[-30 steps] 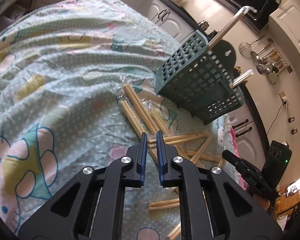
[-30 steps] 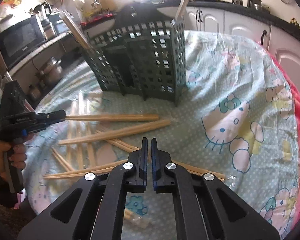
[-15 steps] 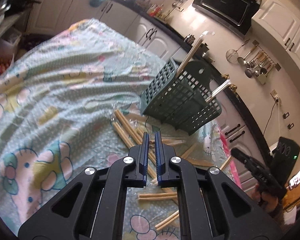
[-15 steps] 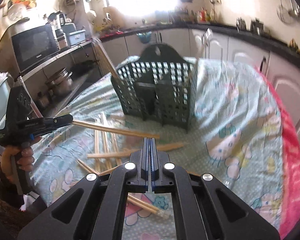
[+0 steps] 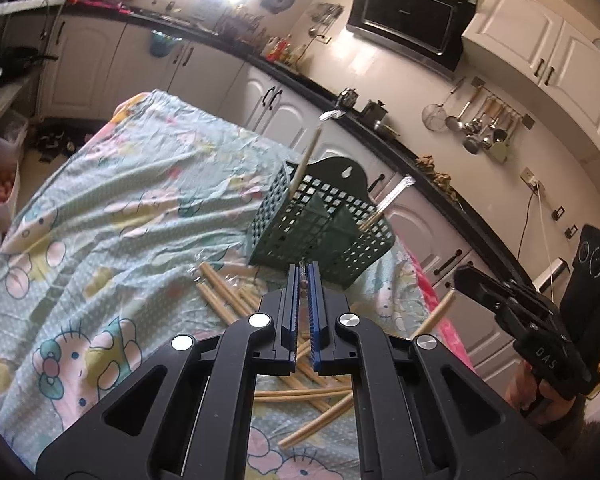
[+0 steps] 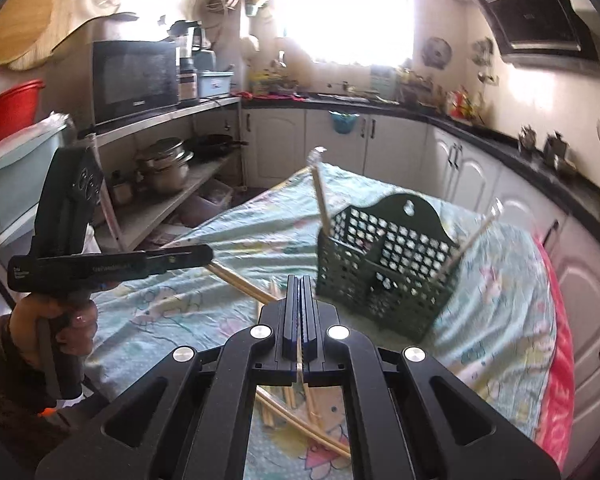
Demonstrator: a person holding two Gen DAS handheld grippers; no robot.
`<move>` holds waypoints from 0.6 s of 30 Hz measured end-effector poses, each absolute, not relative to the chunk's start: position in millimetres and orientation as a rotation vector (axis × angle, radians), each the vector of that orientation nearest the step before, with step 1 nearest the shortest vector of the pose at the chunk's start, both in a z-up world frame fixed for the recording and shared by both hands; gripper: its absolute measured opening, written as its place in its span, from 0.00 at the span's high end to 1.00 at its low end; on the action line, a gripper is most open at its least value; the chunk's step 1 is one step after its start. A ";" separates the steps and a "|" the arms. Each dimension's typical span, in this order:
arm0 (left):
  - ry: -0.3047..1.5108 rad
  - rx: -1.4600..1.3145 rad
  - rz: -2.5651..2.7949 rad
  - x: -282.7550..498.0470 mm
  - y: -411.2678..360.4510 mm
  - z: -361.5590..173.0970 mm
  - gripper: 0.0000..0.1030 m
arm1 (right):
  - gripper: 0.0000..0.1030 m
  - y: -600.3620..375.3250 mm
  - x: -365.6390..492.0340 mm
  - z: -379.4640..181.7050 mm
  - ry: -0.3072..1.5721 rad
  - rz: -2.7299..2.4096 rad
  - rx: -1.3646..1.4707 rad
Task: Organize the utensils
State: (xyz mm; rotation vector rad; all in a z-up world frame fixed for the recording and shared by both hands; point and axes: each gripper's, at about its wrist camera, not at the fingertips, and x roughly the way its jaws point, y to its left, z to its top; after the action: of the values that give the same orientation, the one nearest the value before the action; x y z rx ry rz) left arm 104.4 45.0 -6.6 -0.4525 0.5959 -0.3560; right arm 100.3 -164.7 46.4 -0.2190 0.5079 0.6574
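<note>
A dark green slotted utensil basket (image 5: 320, 236) stands on the patterned cloth, with a chopstick (image 5: 306, 160) upright in it; it also shows in the right wrist view (image 6: 384, 264). Several wooden chopsticks (image 5: 224, 296) lie loose on the cloth in front of it. My left gripper (image 5: 303, 276) is shut on a chopstick (image 6: 240, 280), held above the pile. My right gripper (image 6: 301, 284) is shut on a chopstick (image 5: 436, 314), held above the cloth. Both grippers are short of the basket.
The table is covered by a pale blue cartoon-print cloth (image 5: 112, 216) with a pink edge (image 6: 560, 364). Kitchen cabinets and a black counter (image 5: 380, 120) curve behind. Shelves with pots (image 6: 168, 168) stand to the left.
Both grippers have risen well above the table, each lifting a chopstick off the pile. The right gripper's jaws closed fully. The basket now sits farther below and ahead.
</note>
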 end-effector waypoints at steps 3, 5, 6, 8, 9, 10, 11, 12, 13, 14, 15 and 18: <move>0.585 -0.437 -0.357 101.0 44.4 0.5 0.98 | 0.99 -157.3 97.4 51.9 0.491 0.678 -0.230; 0.577 -0.426 -0.352 98.7 44.6 4.1 0.98 | 0.99 -153.7 95.8 54.4 0.482 0.685 -0.238; 0.573 -0.425 -0.355 97.6 44.7 5.9 0.98 | 0.99 -152.6 95.0 55.7 0.480 0.690 -0.237; 0.568 -0.420 -0.355 96.0 45.4 9.8 0.98 | 0.99 -150.1 94.6 58.9 0.472 0.693 -0.242; 0.567 -0.417 -0.355 96.5 45.7 11.2 0.98 | 0.99 -148.9 94.4 61.0 0.468 0.694 -0.243; 0.563 -0.415 -0.355 95.7 45.9 12.7 0.98 | 0.99 -148.1 93.9 62.7 0.464 0.694 -0.243; 0.559 -0.414 -0.356 94.9 46.3 14.1 0.98 | 0.99 -147.9 93.6 65.1 0.459 0.693 -0.245; 0.556 -0.412 -0.358 94.1 46.1 16.5 0.98 | 0.99 -147.6 93.2 67.8 0.453 0.693 -0.245; 0.553 -0.408 -0.359 93.4 45.6 18.7 0.98 | 0.99 -148.0 92.7 71.1 0.444 0.691 -0.244; 0.550 -0.403 -0.361 92.6 45.0 21.5 0.98 | 0.99 -148.7 92.7 73.2 0.439 0.691 -0.243; 0.546 -0.399 -0.363 92.1 45.3 22.9 0.98 | 0.99 -149.3 92.2 75.8 0.432 0.690 -0.243; 0.535 -0.387 -0.369 91.0 43.3 30.7 0.98 | 0.99 -153.2 91.6 84.0 0.409 0.682 -0.235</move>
State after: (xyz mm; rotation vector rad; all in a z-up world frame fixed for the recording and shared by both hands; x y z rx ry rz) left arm 91.0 43.3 30.7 -0.3874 0.5350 -0.3688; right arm 91.6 -153.2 84.0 -0.2348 0.4090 0.6824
